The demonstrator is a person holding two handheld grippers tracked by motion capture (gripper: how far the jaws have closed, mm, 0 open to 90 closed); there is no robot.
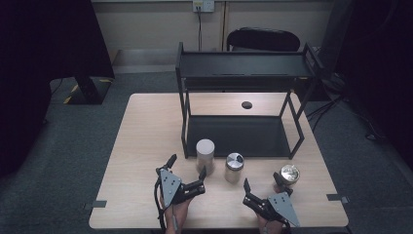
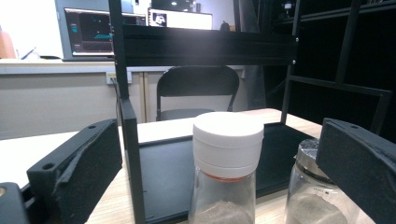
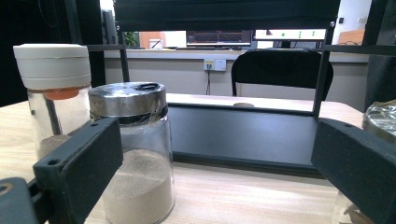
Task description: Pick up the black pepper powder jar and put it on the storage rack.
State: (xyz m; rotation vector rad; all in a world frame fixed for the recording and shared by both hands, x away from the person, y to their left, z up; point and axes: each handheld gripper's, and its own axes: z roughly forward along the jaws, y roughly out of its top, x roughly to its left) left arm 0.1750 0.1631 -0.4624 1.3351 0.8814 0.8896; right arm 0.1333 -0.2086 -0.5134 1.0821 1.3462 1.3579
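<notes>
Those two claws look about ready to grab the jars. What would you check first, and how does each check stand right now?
1. Left claw open: ok.
2. White-lidded jar lined up between its jaws: ok.
3. Right claw open: ok.
4. Which jar the right claw is aimed at, steel-lidded jar or foil-topped jar: cannot tell.
5. Jars upright, lids on: ok.
6. Lower shelf of the black rack free for jars: ok.
</notes>
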